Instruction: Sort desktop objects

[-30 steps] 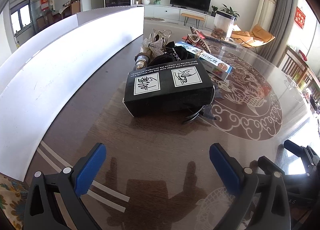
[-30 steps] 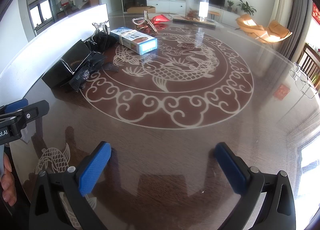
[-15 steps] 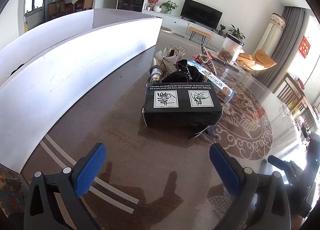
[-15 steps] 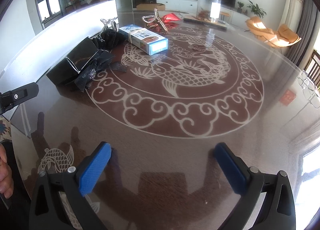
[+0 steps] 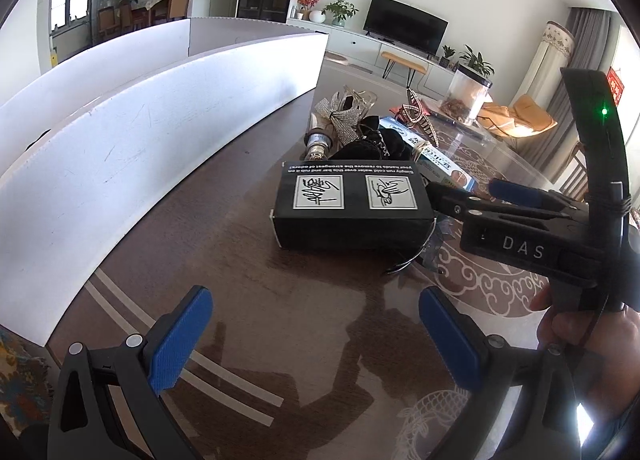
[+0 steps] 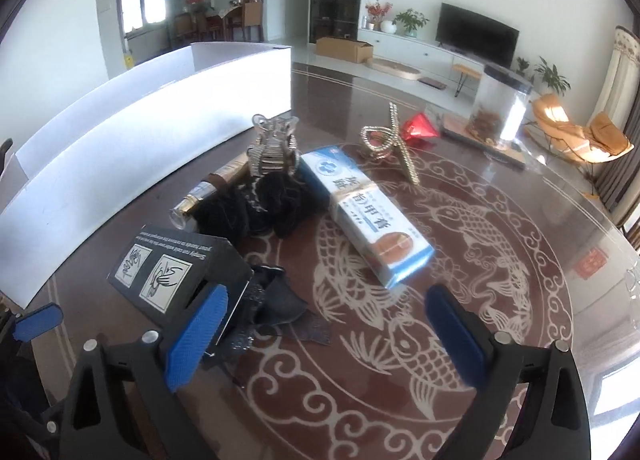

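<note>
The left gripper (image 5: 316,340) hangs with jaws spread and empty over bare counter (image 5: 248,276), short of the black box (image 5: 352,208). The right gripper (image 6: 324,324) is also unclenched, its jaws having just been closing a little with only the dark clip (image 6: 276,308) beside the box's end below them, not pinched. The box lies flat near the white board (image 5: 120,164); it looks like light, stiff card, best taken across its narrow sides. Beyond it sit a soft black scrunchie (image 6: 272,204), a tube (image 6: 208,188), and a blue carton (image 6: 372,216), light and crushable, best held across its width. Farthest, the rhinestone clip (image 6: 392,144) looks fragile.
</note>
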The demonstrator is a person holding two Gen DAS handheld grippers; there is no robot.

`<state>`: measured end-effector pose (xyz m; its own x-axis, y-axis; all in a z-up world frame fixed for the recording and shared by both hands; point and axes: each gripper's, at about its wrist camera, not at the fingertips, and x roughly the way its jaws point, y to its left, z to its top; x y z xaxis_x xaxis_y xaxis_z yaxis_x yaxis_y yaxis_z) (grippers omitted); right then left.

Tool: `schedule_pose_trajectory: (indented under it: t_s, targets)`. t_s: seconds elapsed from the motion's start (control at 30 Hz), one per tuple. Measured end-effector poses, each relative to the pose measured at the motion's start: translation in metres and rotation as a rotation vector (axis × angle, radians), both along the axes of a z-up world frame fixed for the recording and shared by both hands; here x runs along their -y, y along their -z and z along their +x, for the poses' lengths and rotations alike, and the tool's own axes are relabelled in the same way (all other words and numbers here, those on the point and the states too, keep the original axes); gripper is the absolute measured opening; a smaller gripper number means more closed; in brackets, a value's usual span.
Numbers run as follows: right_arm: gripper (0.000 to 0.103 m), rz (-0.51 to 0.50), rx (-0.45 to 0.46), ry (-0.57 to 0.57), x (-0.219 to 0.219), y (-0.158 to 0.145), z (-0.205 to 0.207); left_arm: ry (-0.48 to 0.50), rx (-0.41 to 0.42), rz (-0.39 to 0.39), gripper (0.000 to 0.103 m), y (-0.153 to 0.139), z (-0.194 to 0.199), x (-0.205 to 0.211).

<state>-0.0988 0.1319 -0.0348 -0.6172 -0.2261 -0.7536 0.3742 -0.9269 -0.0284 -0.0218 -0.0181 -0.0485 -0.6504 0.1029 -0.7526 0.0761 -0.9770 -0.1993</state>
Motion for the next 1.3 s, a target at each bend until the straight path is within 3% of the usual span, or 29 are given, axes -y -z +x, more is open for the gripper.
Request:
schedule_pose_trajectory:
  t_s: [0.07,0.1,0.2,0.33,0.83,0.93,1.07,1.1,1.3]
  targets:
    - [0.081,-0.116,0.054,-0.202,0.012,-0.004,0.007,-0.005,-0.004,0.008,0.103,-0.001,0.001,0.002]
    - [0.081,-0.144,0.054,-0.249,0.012,-0.008,0.011,-0.009,-0.009,0.014,0.103,-0.001,0.002,0.004]
    - [0.084,-0.103,0.035,-0.195,0.000,-0.005,0.012,-0.017,-0.004,0.031,0.103,0.000,0.000,0.005]
    - [0.084,-0.077,0.105,-0.136,-0.011,0.014,0.006,-0.019,0.013,0.026,0.103,0.003,-0.002,0.003]
    - [0.096,0.023,0.100,-0.176,0.025,0.050,-0.004,-0.140,-0.080,-0.009,0.103,-0.015,0.008,0.024]
    - [0.084,0.014,0.085,-0.161,0.022,0.048,-0.002,-0.141,-0.069,-0.001,0.103,-0.013,0.006,0.025]
    - [0.047,0.012,0.076,-0.175,0.020,0.043,0.003,-0.144,-0.069,0.015,0.103,-0.013,0.006,0.028]
    - [0.043,0.016,0.078,-0.175,0.019,0.042,0.004,-0.144,-0.066,0.020,0.103,-0.012,0.005,0.028]
    - [0.041,0.020,0.070,-0.138,0.007,0.042,0.018,-0.146,-0.060,0.041,0.103,-0.011,0.006,0.031]
